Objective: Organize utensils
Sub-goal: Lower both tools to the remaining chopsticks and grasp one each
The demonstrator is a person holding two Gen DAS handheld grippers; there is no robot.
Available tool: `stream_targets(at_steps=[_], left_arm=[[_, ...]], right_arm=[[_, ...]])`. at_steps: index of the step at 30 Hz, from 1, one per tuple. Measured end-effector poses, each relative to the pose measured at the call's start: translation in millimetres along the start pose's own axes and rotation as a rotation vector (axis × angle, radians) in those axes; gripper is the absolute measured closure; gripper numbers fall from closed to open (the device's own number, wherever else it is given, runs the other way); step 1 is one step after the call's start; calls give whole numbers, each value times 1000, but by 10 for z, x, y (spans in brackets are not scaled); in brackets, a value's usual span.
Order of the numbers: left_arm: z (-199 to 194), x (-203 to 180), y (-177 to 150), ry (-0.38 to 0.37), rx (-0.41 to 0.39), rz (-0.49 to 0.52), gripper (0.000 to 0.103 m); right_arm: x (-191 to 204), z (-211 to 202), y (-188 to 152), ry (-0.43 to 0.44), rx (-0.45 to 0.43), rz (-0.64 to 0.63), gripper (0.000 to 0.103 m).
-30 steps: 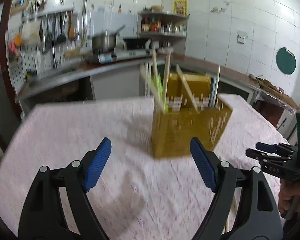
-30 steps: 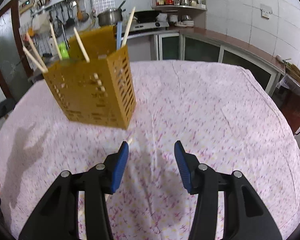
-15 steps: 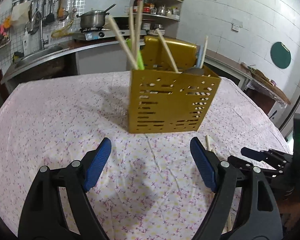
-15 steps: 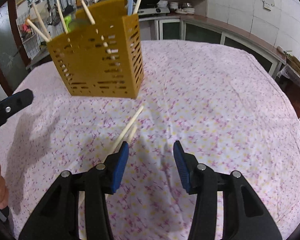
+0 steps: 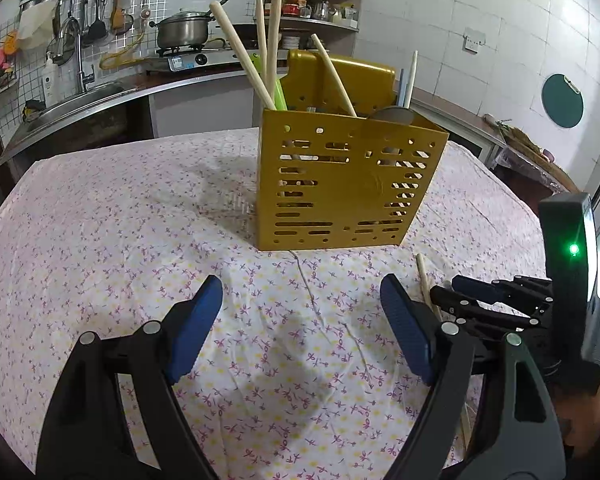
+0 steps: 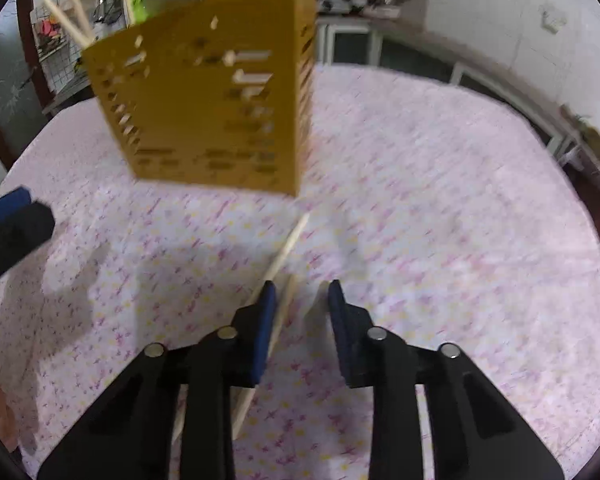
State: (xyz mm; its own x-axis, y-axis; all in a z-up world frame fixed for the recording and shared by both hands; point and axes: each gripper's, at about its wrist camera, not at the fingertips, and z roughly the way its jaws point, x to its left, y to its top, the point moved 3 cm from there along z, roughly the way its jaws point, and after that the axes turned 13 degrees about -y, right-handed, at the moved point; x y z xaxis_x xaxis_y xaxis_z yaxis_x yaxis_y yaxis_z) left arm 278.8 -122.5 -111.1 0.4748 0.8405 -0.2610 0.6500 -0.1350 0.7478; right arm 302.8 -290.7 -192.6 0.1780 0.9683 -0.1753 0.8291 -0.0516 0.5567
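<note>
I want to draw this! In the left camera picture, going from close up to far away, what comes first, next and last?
Left tool → flowery tablecloth → yellow utensil holder → steel pot on the counter.

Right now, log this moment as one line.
right claw: closing around wooden chopsticks on tablecloth | left claw: open, empty | yellow slotted utensil holder: upright

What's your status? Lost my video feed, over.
Left gripper open, empty. Right gripper closing around loose chopsticks on the tablecloth, pads not yet pressing. Yellow holder stands just beyond. Nothing blocking.
</note>
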Motion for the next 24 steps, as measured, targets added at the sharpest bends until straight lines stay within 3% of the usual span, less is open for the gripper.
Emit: stream_targets(at_steps=[6,14,20,24], left_arm=[[-18,65,-3,5,-5,-15,24],[75,-38,-10,6,30,8,24],[268,-351,69,-22,74,41,24],[504,-557,130,-9,108,74,24]], right_arm=[[28,2,-17,-14,-21,-28,78],[-148,-54,-24,53,-6,-14,103],[-621,-14,22,43,5,51,103],[-736,-20,-1,124,31,113,103]])
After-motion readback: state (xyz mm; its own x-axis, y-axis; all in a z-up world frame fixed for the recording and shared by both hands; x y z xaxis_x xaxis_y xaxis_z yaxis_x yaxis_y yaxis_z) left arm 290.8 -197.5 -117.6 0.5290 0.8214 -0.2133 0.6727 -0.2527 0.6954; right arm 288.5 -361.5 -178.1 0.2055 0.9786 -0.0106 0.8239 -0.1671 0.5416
